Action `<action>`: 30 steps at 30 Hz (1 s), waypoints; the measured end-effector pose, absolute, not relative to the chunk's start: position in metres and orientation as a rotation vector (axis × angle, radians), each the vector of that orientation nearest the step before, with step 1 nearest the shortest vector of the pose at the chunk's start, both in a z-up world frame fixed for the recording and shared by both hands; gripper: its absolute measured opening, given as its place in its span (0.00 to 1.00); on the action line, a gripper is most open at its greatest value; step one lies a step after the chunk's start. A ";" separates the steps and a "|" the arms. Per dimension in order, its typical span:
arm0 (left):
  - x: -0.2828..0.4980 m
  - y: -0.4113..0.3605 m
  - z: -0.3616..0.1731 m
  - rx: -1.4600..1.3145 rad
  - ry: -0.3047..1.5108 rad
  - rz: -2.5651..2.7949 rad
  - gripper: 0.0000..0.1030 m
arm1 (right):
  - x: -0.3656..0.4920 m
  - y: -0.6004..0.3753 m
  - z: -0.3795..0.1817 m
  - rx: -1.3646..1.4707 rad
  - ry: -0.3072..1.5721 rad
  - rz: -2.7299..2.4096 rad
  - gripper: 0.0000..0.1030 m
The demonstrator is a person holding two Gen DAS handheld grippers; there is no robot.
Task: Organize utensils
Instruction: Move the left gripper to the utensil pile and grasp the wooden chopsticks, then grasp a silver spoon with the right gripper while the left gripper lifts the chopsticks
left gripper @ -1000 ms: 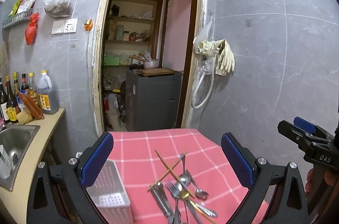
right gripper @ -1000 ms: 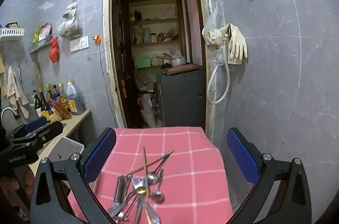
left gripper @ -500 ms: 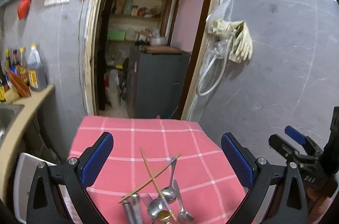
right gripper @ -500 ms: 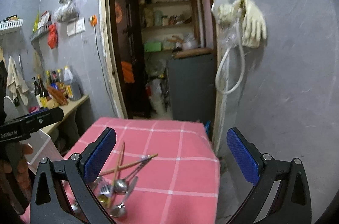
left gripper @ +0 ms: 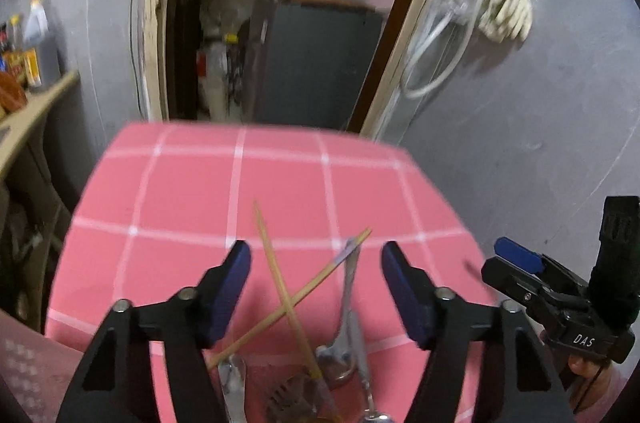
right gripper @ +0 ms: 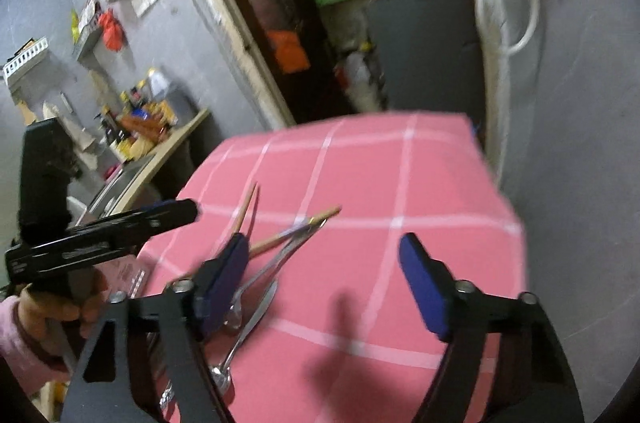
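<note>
My left gripper [left gripper: 316,287] and right gripper [right gripper: 324,279] were both wide open and held nothing, because the chopsticks [left gripper: 280,287] lay crossed at 12 o'clock.

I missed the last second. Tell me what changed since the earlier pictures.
The left gripper has come down over the utensil pile, its fingers narrowed but still open around the crossed chopsticks. The right gripper swung rightward, so the pile now sits by its left finger. Nothing grasped; the utensils still lie heaped on the pink cloth.
</note>
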State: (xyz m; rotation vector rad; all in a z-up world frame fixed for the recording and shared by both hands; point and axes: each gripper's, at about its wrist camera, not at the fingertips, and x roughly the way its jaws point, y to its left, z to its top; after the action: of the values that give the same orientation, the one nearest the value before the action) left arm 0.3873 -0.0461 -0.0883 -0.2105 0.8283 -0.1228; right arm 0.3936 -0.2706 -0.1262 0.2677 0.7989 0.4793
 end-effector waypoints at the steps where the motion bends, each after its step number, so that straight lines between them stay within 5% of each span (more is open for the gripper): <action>1: 0.391 -0.045 -0.097 -0.216 0.858 -0.129 0.55 | 0.397 -0.266 -0.133 0.273 0.821 0.500 0.58; 12: 0.409 -0.042 -0.151 -0.199 1.027 -0.196 0.30 | 0.423 -0.226 -0.190 0.404 1.014 0.679 0.26; 15: 0.410 -0.041 -0.158 -0.174 1.062 -0.207 0.22 | 0.429 -0.219 -0.201 0.443 1.060 0.709 0.23; 30: 0.435 -0.032 -0.156 -0.168 1.125 -0.216 0.17 | 0.458 -0.190 -0.236 0.685 1.288 0.719 0.15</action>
State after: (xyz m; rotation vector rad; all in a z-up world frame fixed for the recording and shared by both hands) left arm 0.4351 -0.0321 -0.1565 -0.1679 1.1253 -0.2157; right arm 0.4582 -0.1901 -0.2358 0.6851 1.2882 0.7192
